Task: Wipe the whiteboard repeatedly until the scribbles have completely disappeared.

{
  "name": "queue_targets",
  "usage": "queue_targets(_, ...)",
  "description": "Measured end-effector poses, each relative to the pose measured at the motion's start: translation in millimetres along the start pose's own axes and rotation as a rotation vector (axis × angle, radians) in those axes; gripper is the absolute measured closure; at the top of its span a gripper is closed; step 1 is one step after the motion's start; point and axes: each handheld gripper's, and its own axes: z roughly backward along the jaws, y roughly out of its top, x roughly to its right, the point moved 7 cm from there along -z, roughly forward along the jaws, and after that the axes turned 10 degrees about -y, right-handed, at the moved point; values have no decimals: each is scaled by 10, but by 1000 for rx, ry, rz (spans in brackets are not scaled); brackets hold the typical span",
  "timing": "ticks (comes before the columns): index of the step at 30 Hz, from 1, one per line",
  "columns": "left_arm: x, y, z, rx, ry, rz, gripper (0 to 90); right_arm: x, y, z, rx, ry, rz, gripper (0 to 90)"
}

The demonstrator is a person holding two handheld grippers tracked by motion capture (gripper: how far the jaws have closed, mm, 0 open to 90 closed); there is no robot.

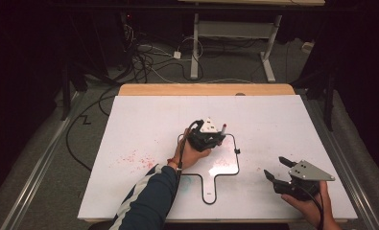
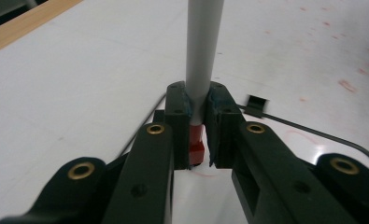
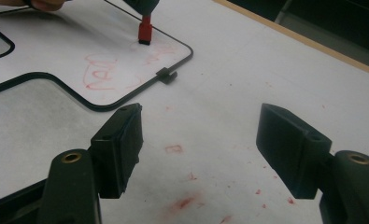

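Resting at the lower right of the high view, the right gripper (image 1: 279, 169) gapes wide over the red-smudged white table (image 1: 144, 124). Farther up, at frame centre, the left gripper (image 1: 210, 135) clamps a grey marker (image 2: 202, 51), its red tip (image 3: 145, 32) touching the black-rimmed whiteboard (image 3: 98, 106) beside red scribbles (image 3: 100, 70).

lab/recording room | dark drapes (image 1: 14, 72); floor cables (image 1: 144, 60); white-topped table (image 1: 144, 120)
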Motion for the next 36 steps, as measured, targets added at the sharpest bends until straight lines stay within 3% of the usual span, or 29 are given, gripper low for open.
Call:
queue_targets(3,5,-6,4,-2,-5,1,787,-10,2,8,2,2,10,321)
queue_targets(5,137,-13,-17,0,-57,4,788,1,4,17,6,2,7,321)
queue_targets(9,383,-46,-24,-14,-114,-48,787,6,2,24,5,3,0,320)
queue_targets(10,404,-47,-19,-28,-100,-71,787,4,1,27,6,2,2,321)
queue_targets(12,369,-35,-21,-45,-67,-96,787,2,1,23,4,2,4,321)
queue_targets(14,251,-26,-16,-46,-25,-91,787,-11,3,14,2,3,7,320)
queue_targets(17,24,-17,17,-41,27,-38,787,-25,4,8,1,3,12,320)
queue_targets(19,-39,-18,32,-28,1,14,787,-24,2,3,-2,6,11,320)
queue_targets(20,-26,-20,30,-30,2,11,788,-22,1,-3,0,9,15,320)
queue_targets(22,86,-25,18,-35,-39,5,787,-20,-3,1,-1,9,14,319)
queue_targets(25,354,-37,-4,-64,-107,-50,787,-7,-10,11,0,9,8,319)
queue_targets(28,488,-54,-2,-85,-129,-83,787,-1,-9,27,0,4,5,319)
queue_targets(29,488,-54,-2,-85,-129,-83,787,0,-6,30,2,3,7,319)
queue_targets(31,412,-46,7,-96,-74,-102,787,1,5,33,7,0,6,319)
queue_targets(35,107,-49,48,-65,3,-36,787,-21,4,20,2,4,13,319)
queue_targets(36,45,-51,57,-51,5,-6,787,-30,2,15,1,7,16,319)
